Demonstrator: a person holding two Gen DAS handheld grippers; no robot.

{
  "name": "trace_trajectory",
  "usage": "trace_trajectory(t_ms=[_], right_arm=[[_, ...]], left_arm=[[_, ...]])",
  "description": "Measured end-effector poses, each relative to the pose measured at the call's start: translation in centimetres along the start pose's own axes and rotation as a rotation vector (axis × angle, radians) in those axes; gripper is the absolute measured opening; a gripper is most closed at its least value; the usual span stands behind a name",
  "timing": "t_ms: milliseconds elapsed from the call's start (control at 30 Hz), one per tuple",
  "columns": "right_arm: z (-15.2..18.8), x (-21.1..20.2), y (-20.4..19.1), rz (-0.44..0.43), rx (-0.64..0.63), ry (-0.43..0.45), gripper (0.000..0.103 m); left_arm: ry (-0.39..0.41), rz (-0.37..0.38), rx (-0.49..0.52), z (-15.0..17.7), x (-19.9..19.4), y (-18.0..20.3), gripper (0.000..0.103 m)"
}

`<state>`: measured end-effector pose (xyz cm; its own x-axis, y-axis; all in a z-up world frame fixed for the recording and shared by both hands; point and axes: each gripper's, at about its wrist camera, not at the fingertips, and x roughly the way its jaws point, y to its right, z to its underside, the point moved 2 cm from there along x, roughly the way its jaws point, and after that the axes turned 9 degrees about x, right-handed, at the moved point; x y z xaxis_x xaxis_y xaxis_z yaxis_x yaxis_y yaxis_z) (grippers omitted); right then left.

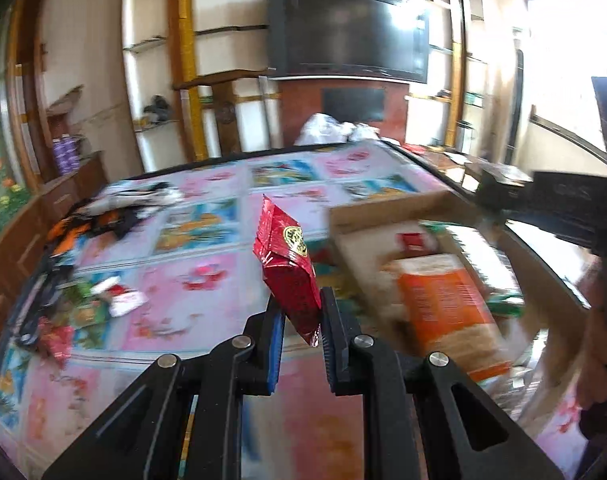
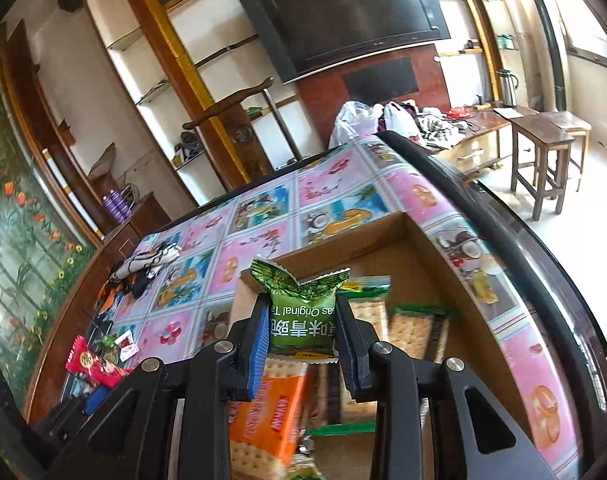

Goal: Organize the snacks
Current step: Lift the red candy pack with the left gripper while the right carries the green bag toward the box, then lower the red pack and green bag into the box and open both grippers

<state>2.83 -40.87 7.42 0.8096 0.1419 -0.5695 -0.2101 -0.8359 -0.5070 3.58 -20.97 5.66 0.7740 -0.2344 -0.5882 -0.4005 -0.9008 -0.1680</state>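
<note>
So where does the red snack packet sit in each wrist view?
Left wrist: red snack packet at centre, clamped in the left gripper.
Right wrist: same packet at lower left, beside the frame edge.
Shared landmark: the cardboard box on the patterned tablecloth.

A home living room. A large flat television [image 2: 343,12] hangs on a red wood-panelled wall, flanked by built-in shelves [image 2: 151,64] trimmed in wood and gold. Near it stands a counter [image 2: 263,208] under a flowery pink oilcloth; wooden stools [image 2: 543,156] stand far right.
</note>
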Motion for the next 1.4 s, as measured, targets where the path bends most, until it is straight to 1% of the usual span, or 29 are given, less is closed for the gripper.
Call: trace_trajectory(t_ms=[100, 167, 267, 400, 433, 600, 667, 800, 1000, 1133, 1400], right_arm=[[-0.5, -0.3, 1.0, 0.01, 0.02, 0.005, 0.033], [-0.7, -0.4, 1.5, 0.017, 0.03, 0.006, 0.033], [-1.0, -0.6, 2.2, 0.021, 0.045, 0.007, 0.033], [-1.2, -0.9, 2.7, 0.029, 0.045, 0.007, 0.033], [-1.2, -0.9, 2.9, 0.034, 0.045, 0.005, 0.033], [-1.4, -0.5, 4.0, 0.065, 0.065, -0.016, 0.033], [-1.5, -0.3, 4.6, 0.078, 0.077, -0.023, 0.033], [-1.6, -0.3, 5.2, 0.095, 0.091, -0.027, 0.033], [-1.3, 0.7, 5.7, 0.139, 0.085, -0.068, 0.032], [-1.1, 1.0, 5.8, 0.164, 0.078, -0.077, 0.032], [-0.9, 1.4, 5.9, 0.179, 0.068, -0.093, 0.033]], left_arm=[[-0.009, 0.069, 0.037, -0.4, 0.5, 2.9, 0.016], [-0.018, 0.098, 0.057, -0.6, 0.8, 4.3, 0.016], [-0.023, 0.115, 0.094, -0.7, 1.1, 6.3, 0.016], [-0.047, 0.15, 0.108, -1.0, 2.2, 8.1, 0.016], [-0.04, 0.143, 0.115, -1.1, 2.3, 8.5, 0.016], [-0.039, 0.191, 0.125, -1.8, 3.2, 10.1, 0.016], [-0.032, 0.183, 0.138, -2.1, 3.5, 10.7, 0.016], [-0.028, 0.198, 0.142, -2.4, 3.8, 11.3, 0.016], [-0.029, 0.196, 0.169, -2.6, 3.9, 12.2, 0.016], [-0.028, 0.196, 0.171, -2.6, 3.8, 12.3, 0.016], [-0.022, 0.186, 0.179, -2.7, 3.6, 12.5, 0.016]])
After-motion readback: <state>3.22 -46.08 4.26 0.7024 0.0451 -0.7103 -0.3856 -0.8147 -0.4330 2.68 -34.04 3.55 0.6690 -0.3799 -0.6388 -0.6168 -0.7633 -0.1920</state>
